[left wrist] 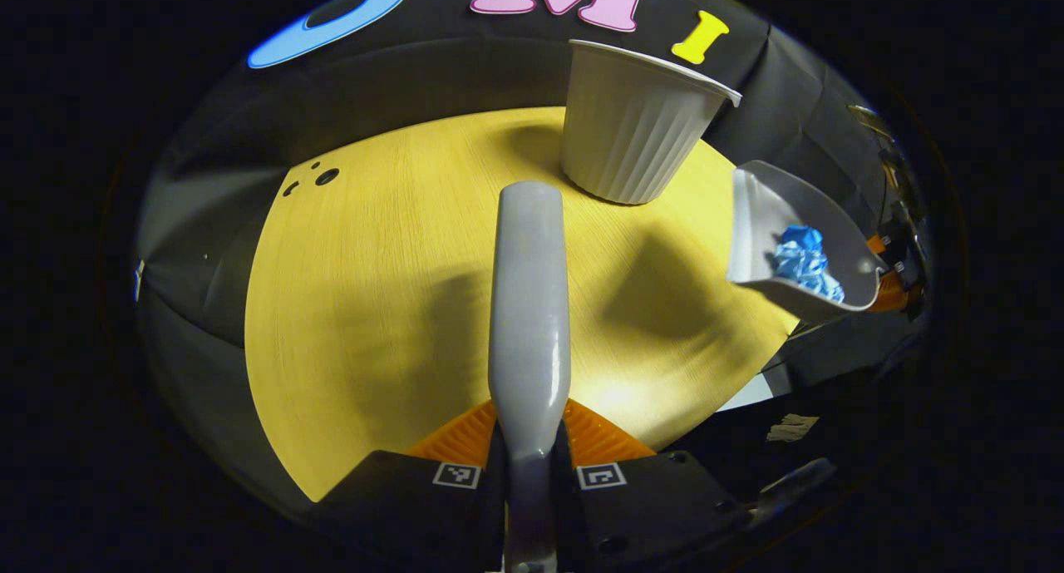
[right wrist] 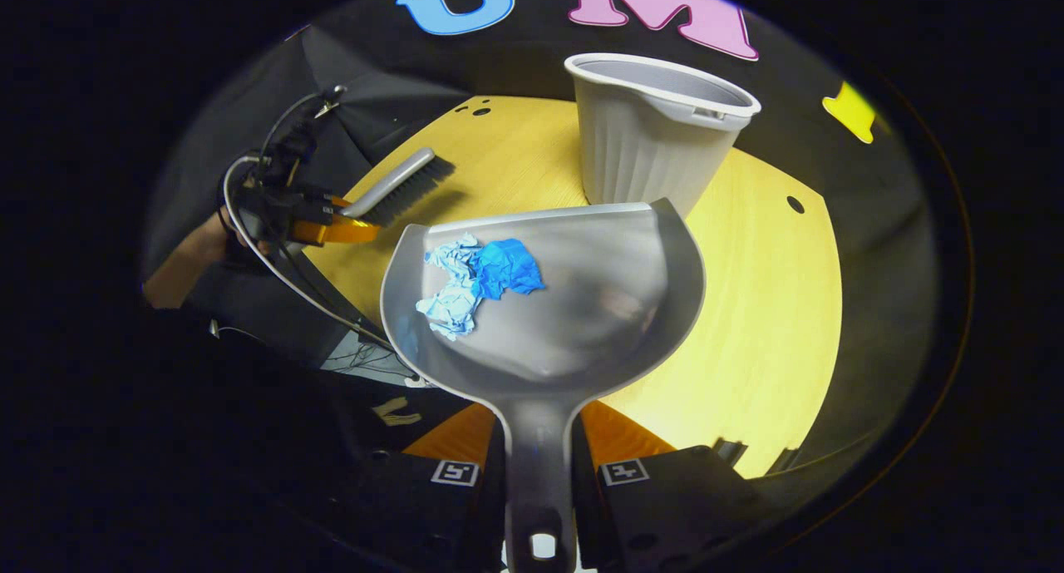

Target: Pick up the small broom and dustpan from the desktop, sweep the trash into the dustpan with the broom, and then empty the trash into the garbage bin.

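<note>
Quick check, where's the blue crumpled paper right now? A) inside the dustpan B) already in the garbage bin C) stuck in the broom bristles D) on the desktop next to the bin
A: the blue crumpled paper lies in the dustpan, whose handle the right hand-held gripper clamps, short of the garbage bin.

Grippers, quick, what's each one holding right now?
Left gripper: closed on the broom handle.
Right gripper: closed on the dustpan handle, blue trash inside.
</note>
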